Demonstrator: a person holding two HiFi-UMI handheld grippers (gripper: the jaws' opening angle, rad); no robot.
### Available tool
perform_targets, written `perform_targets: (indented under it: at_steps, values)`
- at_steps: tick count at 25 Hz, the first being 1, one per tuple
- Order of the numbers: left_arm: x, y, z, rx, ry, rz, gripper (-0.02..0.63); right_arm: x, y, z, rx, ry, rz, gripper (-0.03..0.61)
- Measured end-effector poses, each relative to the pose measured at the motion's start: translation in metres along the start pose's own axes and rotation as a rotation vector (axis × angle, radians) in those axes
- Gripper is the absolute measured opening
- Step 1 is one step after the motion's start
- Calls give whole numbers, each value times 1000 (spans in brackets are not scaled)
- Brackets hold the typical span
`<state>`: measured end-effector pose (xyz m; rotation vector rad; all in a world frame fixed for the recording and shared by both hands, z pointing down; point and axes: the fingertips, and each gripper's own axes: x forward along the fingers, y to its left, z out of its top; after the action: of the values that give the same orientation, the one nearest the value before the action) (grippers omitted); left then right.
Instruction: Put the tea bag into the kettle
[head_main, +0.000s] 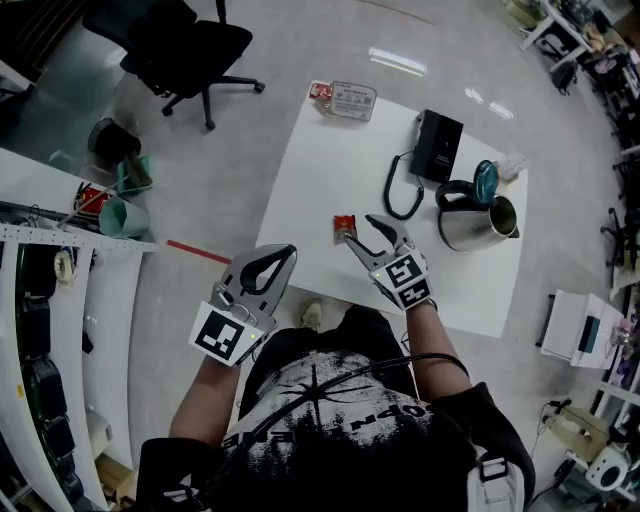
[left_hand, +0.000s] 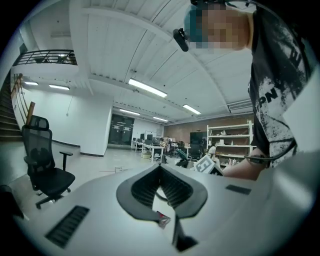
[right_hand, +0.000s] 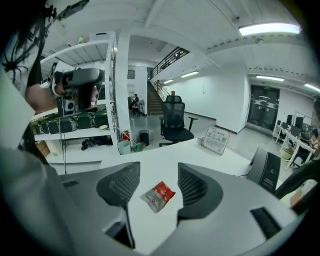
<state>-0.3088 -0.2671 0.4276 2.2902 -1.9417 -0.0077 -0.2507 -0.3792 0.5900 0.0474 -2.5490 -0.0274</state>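
A red and silver tea bag (head_main: 343, 226) lies flat on the white table (head_main: 320, 170), near its front edge. My right gripper (head_main: 360, 230) is open around it, one jaw on each side, and neither pad touches it. In the right gripper view the tea bag (right_hand: 157, 196) rests on the table between the spread jaws of my right gripper (right_hand: 159, 168). The steel kettle (head_main: 476, 224) stands at the right, its blue lid (head_main: 486, 182) flipped up. My left gripper (head_main: 288, 250) hovers off the table's front left edge, shut and empty; the left gripper view shows my left gripper (left_hand: 160, 167) with its tips together.
A black kettle base (head_main: 437, 146) with a looped cord (head_main: 400, 196) sits behind the kettle. A small sign (head_main: 352, 100) stands at the table's far corner. An office chair (head_main: 185, 45) is on the floor beyond, and shelving (head_main: 60, 300) runs along the left.
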Motion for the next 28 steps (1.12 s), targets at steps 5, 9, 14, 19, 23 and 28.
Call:
perform_targets:
  at_steps: [5,9,14,19,23,28]
  values:
    - [-13,12,0,-19,-29,50,11,40,-3,-31,24,101,19,272]
    - [-24,19,-8,-63,20,92,11,62,-6,-52,40,174,8,293]
    - [-29,26,-16,-29,35,124,11,78,-13,-76,70,247,16,327]
    - [-34,26,-14,-80,22,151,11,92,-9,-91,95,310,33,357]
    - [-38,26,-17,-82,32,160,11,93,-9,-92,100,315,26,362]
    - [-37,24,-19,-83,38,158,11,92,-9,-91,81,315,28,356]
